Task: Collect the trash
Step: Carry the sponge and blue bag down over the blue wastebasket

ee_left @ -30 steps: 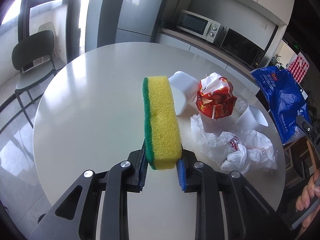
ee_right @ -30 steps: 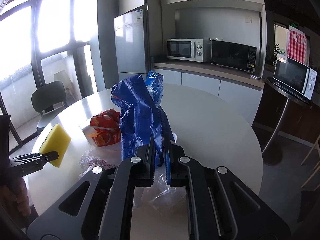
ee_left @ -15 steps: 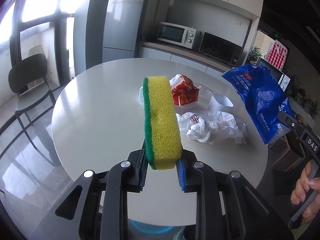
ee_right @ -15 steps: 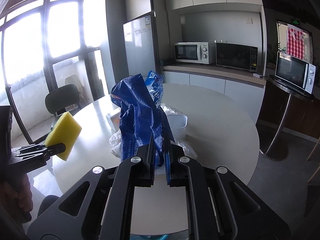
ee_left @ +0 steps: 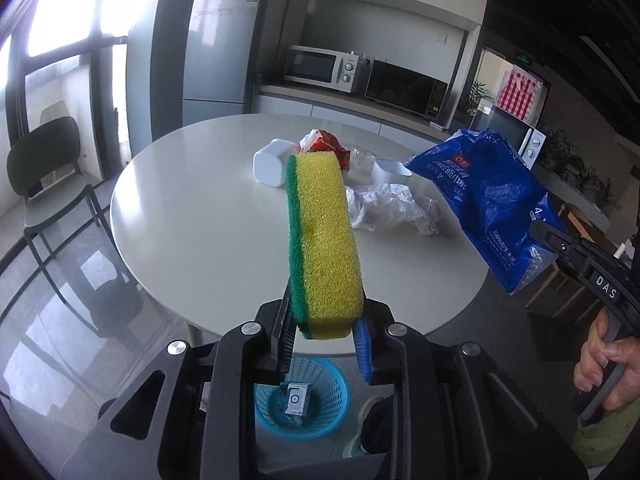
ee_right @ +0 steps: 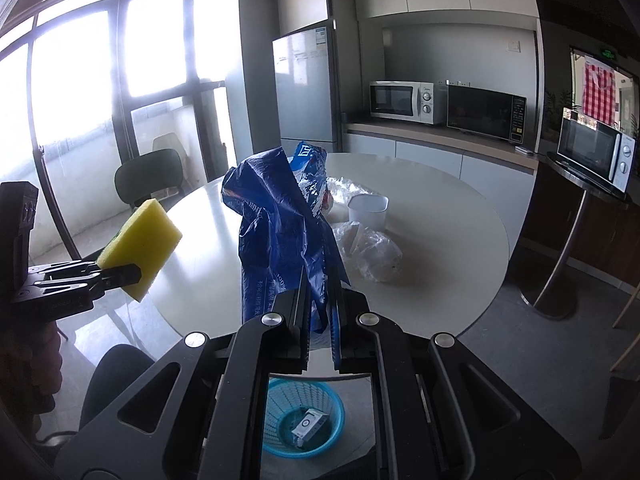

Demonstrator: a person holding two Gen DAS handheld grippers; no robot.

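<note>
My left gripper [ee_left: 325, 330] is shut on a yellow sponge with a green scrub side [ee_left: 322, 240], held upright off the near edge of the round white table [ee_left: 208, 216]. The sponge [ee_right: 140, 242] also shows at the left of the right wrist view. My right gripper [ee_right: 320, 320] is shut on a crumpled blue plastic bag [ee_right: 284, 236], which also hangs at the right in the left wrist view, blue bag [ee_left: 488, 204]. A blue mesh waste basket [ee_left: 320, 404] stands on the floor below both grippers with a small box in it; basket [ee_right: 304, 420].
On the table lie a white tub [ee_left: 270, 162], a red snack wrapper [ee_left: 330, 148], a white cup [ee_right: 367, 210] and crumpled clear plastic [ee_left: 392, 208]. A dark chair [ee_left: 48, 184] stands left of the table. Microwaves [ee_right: 404, 102] sit on the back counter. A hand [ee_left: 608, 360] grips the right tool.
Both grippers have drawn back from over the table to beyond its near edge, keeping the sponge and the blue bag. The blue basket on the floor has come into view beneath them.
</note>
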